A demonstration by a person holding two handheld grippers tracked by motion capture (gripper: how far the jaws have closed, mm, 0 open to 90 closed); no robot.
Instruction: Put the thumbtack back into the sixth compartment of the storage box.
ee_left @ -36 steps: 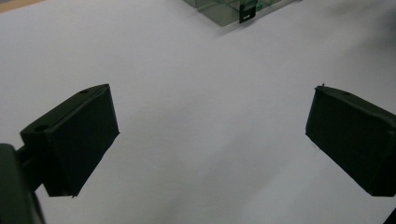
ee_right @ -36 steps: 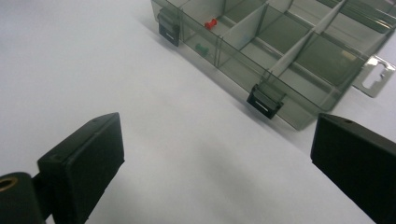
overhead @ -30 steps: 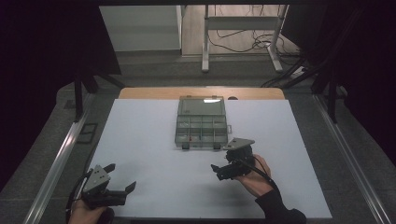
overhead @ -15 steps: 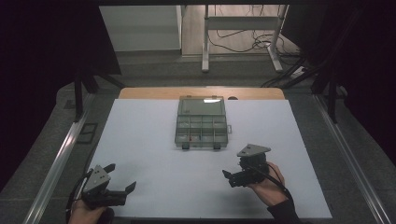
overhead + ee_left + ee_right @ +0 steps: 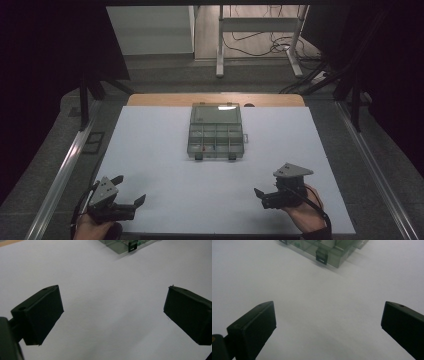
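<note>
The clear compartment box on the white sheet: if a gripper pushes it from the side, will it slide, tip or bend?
The clear compartment box lies flat and low, so it would probably slide, not tip. Its hard-looking plastic walls suggest it stays stiff. It looks nearly empty, so likely light; the smooth white sheet may let it skid easily.

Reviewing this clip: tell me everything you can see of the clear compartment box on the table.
The compartment box is a flat case of clear, greenish-tinted plastic, divided into rows of small cells. It lies flat near the far middle of the white table, lid apparently closed, with two dark latches on its near edge. A few small coloured bits sit in the near cells; what they are is too small to tell. Nothing touches it but the table; both grippers are well short of it.
</note>
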